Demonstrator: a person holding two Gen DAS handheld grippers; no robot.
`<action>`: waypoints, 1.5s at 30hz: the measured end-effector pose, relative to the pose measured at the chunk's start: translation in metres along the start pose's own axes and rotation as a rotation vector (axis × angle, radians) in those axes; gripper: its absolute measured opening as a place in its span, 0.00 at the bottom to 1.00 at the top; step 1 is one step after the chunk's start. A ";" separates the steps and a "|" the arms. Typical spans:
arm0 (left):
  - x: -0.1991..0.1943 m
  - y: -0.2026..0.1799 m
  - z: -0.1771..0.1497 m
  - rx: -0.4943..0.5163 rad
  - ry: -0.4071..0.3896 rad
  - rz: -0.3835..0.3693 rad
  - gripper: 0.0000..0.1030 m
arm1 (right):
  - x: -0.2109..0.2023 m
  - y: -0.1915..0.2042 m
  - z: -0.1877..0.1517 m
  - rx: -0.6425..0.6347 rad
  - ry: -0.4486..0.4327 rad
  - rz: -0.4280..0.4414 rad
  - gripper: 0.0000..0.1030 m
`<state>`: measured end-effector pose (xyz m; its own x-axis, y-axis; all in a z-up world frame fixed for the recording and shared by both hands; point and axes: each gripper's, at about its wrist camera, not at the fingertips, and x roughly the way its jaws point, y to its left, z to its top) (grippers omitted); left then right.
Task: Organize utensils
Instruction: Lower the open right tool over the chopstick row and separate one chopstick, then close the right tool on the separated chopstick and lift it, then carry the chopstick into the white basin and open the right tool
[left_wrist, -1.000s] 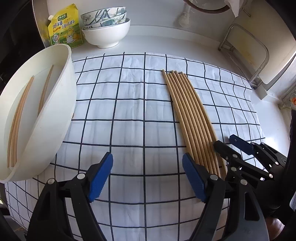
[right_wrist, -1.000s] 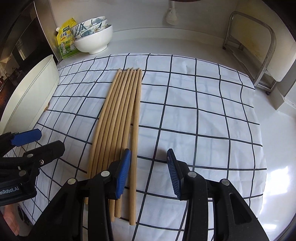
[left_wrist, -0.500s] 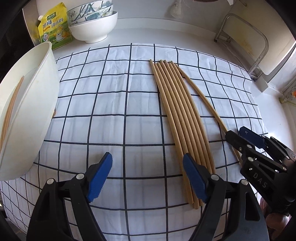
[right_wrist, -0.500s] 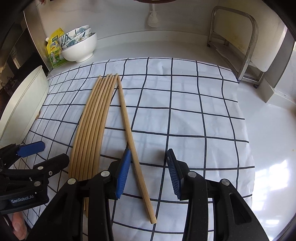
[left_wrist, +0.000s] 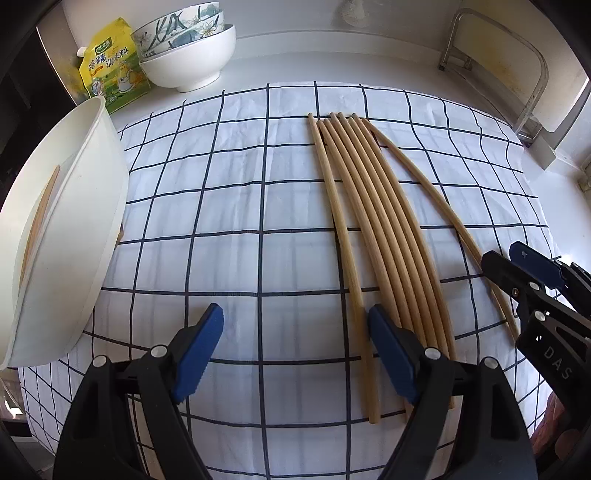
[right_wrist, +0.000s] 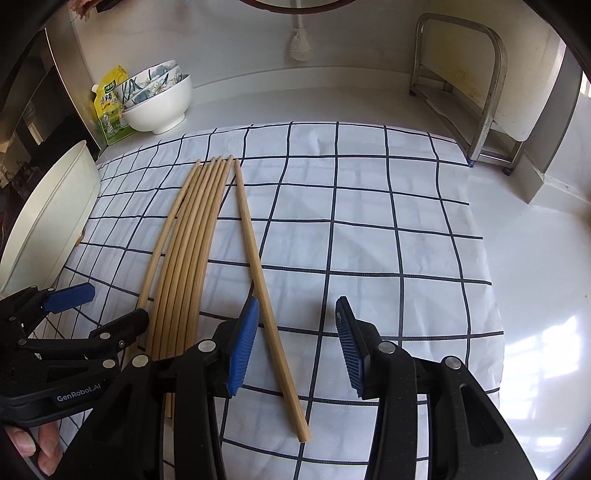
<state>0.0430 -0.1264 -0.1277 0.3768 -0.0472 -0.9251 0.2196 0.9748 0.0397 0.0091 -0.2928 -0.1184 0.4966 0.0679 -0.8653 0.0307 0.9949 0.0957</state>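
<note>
Chopsticks (left_wrist: 388, 236) are lying fanned out on the checked cloth (left_wrist: 229, 206) over the worktop, and we're guessing the outer ones are being teased off the bundle so each can get pinched alone and dropped into the white tub (left_wrist: 74, 236), where a couple are already sitting. In the right wrist view our right gripper (right_wrist: 297, 347) is opening, nothing pinched, with the stray chopstick (right_wrist: 258, 280) running between its jaws, close by the left pad. Our left gripper (left_wrist: 295, 350) is hanging wide open and empty, the leftmost chopstick (left_wrist: 343, 243) just inside its right pad.
</note>
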 end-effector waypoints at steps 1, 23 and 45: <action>0.000 0.003 0.000 -0.004 -0.001 0.002 0.77 | 0.000 0.001 0.000 -0.003 0.000 0.002 0.40; 0.014 0.012 0.036 -0.031 -0.042 0.001 0.53 | 0.019 0.021 0.013 -0.130 -0.010 -0.027 0.32; -0.049 0.042 0.029 -0.019 -0.038 -0.157 0.07 | -0.033 0.041 0.038 -0.012 -0.012 0.112 0.06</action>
<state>0.0597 -0.0892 -0.0701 0.3730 -0.2069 -0.9045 0.2613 0.9588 -0.1116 0.0267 -0.2567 -0.0671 0.5071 0.1779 -0.8433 -0.0359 0.9820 0.1856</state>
